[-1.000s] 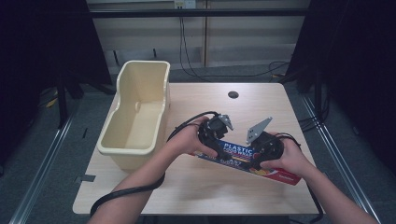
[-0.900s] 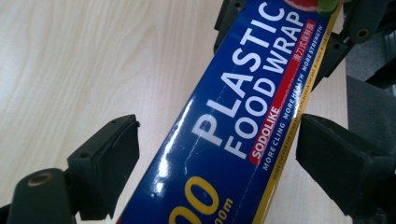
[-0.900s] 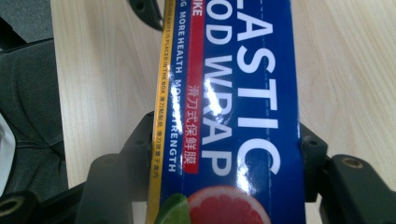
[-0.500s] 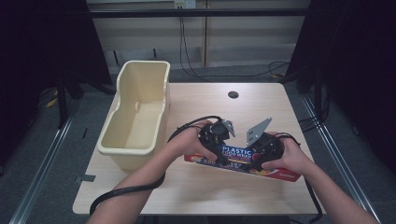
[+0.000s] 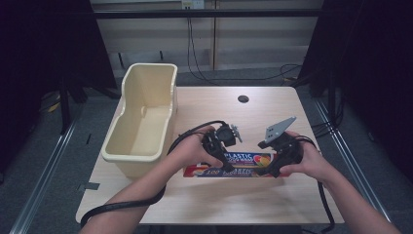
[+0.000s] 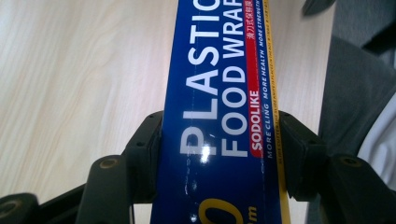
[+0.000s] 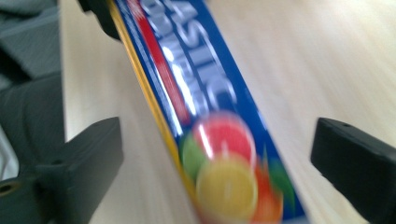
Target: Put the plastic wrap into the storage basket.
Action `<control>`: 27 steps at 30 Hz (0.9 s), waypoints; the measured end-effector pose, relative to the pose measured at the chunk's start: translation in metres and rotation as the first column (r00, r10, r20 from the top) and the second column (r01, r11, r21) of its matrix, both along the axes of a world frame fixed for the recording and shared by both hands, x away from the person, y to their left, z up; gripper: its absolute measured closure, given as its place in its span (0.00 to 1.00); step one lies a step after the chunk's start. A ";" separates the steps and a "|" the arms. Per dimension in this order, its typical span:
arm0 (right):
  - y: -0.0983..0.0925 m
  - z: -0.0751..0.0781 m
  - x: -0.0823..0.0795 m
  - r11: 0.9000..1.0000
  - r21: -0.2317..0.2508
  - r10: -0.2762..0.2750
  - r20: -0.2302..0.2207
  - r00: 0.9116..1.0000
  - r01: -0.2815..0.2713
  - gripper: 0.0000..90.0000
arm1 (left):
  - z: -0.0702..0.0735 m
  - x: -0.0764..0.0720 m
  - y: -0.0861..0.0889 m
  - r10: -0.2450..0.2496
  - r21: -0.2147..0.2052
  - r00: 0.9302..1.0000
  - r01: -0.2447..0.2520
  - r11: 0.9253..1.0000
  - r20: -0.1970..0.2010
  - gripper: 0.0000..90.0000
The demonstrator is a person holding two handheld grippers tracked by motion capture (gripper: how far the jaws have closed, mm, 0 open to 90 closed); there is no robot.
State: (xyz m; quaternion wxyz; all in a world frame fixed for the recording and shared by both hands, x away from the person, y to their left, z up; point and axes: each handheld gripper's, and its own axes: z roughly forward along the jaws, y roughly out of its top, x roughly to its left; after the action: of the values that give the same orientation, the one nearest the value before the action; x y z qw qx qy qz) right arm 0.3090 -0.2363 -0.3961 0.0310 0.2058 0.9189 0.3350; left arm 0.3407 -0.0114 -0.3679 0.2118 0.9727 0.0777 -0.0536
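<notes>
A long blue plastic food wrap box [image 5: 246, 158] lies crosswise on the wooden table [image 5: 214, 209], near its front. My left gripper [image 5: 225, 163] holds its left part. In the left gripper view both pads press on the sides of the box [image 6: 219, 70], on which the jaws of the left gripper [image 6: 219, 140] have just closed. My right gripper [image 5: 272, 168] is at the right end of the box. Its jaws have just opened: in the right gripper view they stand wide on either side of the blurred box [image 7: 205, 107], and the right gripper [image 7: 215, 154] touches nothing.
A cream plastic bin [image 5: 124, 156] stands empty along the table's left edge. A small dark hole [image 5: 243, 99] sits in the table top at the back. Black cables trail from both grippers over the front edge.
The box has shifted slightly left and settled lower and flatter on the table. Both hands have stayed almost in place.
</notes>
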 end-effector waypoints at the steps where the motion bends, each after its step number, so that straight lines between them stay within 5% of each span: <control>1: -0.004 0.001 0.000 1.000 0.018 -0.022 0.004 1.000 0.022 0.03 | 0.004 0.003 0.005 0.028 -0.006 1.000 -0.028 1.000 -0.006 0.46; 10: -0.014 0.000 -0.005 0.987 0.035 -0.157 0.060 0.986 0.155 0.02 | 0.020 0.018 0.025 0.161 0.011 0.987 -0.160 0.987 -0.021 0.46; 16: -0.018 -0.004 -0.008 0.984 0.063 -0.167 0.042 0.985 0.165 0.02 | 0.031 0.024 0.035 0.232 0.021 0.973 -0.231 0.973 -0.022 0.46; 23: -0.016 -0.015 -0.010 0.976 0.068 -0.208 0.031 0.978 0.206 0.03 | 0.043 0.027 0.042 0.261 0.035 0.965 -0.260 0.965 -0.009 0.46; 27: -0.012 -0.021 -0.012 0.976 0.076 -0.205 0.026 0.978 0.202 0.03 | 0.050 0.032 0.050 0.302 0.028 0.953 -0.302 0.953 -0.014 0.46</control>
State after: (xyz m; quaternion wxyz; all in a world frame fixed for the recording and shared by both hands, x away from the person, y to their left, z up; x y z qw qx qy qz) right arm 0.2966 -0.2487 -0.4167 0.0732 0.2942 0.8796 0.3666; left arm 0.3724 0.0384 -0.3177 0.2045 0.9515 0.2279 -0.0286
